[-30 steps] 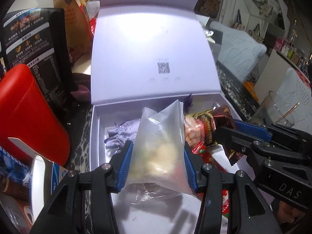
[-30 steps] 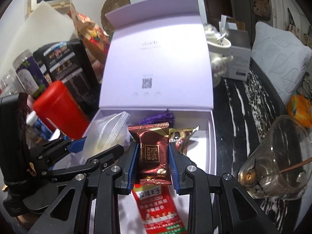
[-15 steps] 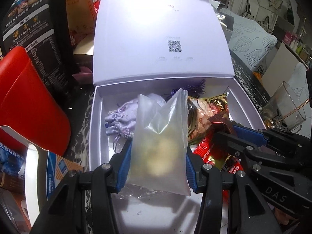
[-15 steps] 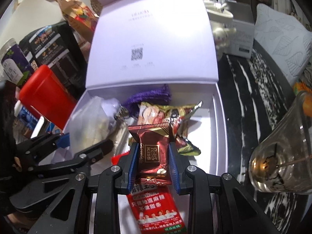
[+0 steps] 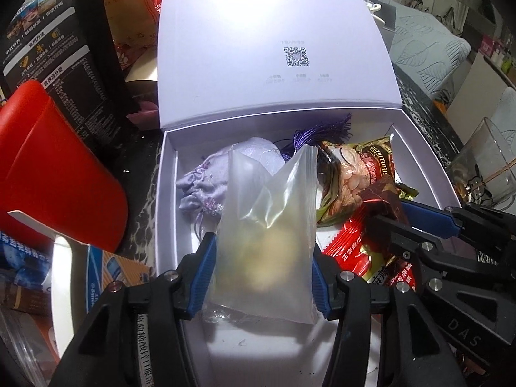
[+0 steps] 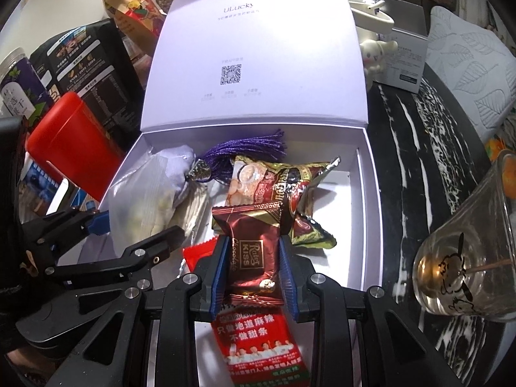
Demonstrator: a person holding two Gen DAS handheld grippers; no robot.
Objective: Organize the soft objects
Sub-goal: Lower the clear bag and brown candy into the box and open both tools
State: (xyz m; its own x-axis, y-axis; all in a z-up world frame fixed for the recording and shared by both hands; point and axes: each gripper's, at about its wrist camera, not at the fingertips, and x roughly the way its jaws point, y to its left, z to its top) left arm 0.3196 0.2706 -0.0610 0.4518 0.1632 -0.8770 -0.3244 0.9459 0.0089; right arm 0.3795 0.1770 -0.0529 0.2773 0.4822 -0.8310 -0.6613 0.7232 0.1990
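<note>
A lilac box (image 5: 167, 193) lies with its lid (image 5: 274, 32) raised. In it are a lilac drawstring pouch (image 5: 206, 183), a purple tassel (image 5: 325, 129), a gold-and-red nut packet (image 5: 358, 174) and a red snack packet (image 6: 258, 342). My left gripper (image 5: 262, 248) hangs over the box's left half with a clear plastic bag (image 5: 267, 213) of pale pieces between its blue pads. Its jaws are opening, and the pads still touch the bag. My right gripper (image 6: 253, 245) is shut on a dark red chocolate packet (image 6: 248, 222) above the red snack packet.
A red canister (image 5: 48, 161) and a black printed pouch (image 5: 64, 48) crowd the box's left side. A glass cup (image 6: 467, 258) stands on the black marble table (image 6: 419, 129) to the right. A white carton (image 6: 403, 48) and a small figurine (image 6: 377, 51) sit behind.
Both grippers have tipped further down and sunk toward the box, so more of its inside shows. Each still carries its packet.
</note>
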